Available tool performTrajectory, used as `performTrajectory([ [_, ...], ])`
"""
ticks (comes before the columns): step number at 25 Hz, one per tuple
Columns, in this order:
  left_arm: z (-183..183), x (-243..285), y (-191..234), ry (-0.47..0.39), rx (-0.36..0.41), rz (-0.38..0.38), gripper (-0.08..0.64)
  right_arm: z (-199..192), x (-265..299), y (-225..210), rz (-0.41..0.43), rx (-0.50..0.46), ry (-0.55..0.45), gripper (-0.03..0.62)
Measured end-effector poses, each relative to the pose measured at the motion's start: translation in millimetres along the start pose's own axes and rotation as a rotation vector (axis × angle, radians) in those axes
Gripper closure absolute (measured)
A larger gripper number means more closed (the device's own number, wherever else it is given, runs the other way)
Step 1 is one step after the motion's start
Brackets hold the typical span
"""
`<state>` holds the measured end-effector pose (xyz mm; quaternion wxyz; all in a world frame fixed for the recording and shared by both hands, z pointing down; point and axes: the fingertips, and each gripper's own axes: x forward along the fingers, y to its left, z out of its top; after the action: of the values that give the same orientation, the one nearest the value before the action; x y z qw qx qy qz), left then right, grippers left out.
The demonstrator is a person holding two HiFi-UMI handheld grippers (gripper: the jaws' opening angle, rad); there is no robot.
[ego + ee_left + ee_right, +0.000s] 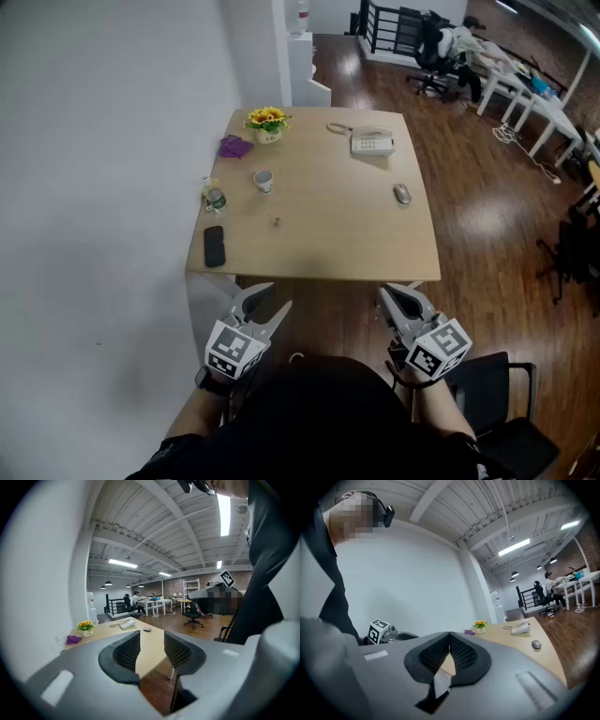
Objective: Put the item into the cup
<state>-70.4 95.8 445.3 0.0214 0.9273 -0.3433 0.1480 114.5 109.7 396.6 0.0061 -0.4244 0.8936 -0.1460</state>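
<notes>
Holding my left gripper (pixel 265 300) low against my body, I have its jaws spread apart with nothing between them. My right gripper (pixel 394 298) hangs level with it on the other side, jaws brought together at the tips and empty too. Both sit short of the near edge of the table (pixel 375 244), so neither reaches anything on it. Out on the tabletop the cup (pixel 263 180) stands upright toward the left side. A small item (pixel 276 221), too tiny for me to identify, lies apart from the cup on the side nearer me. I take that to be the piece to drop in. By my reading the job has not begun: reaching, picking up, carrying and dropping are all left to do.
</notes>
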Motion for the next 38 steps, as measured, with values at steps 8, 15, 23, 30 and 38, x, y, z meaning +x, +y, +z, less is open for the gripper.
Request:
performTrajectory([
  [8,-1,17,7,0.014,-0.028,0.050,0.416,6,-7,-27,0.009,-0.029,0.013,0.583],
  [15,-12,40,10,0.051,-0.030,0.099,0.416,6,-12,-54,0.033,-0.027,0.011,0.583],
  [23,-51,69,40,0.163,-0.053,0.174,0.418,-11,3,-83,0.054,0.019,0.044,0.583],
  [30,-78,108,103,0.250,-0.021,0.201,0.422,-30,54,-102,0.068,0.041,0.117,0.583],
  [38,-108,170,188,0.302,-0.031,0.152,0.422,-26,138,-142,0.007,0.028,0.166,0.583],
])
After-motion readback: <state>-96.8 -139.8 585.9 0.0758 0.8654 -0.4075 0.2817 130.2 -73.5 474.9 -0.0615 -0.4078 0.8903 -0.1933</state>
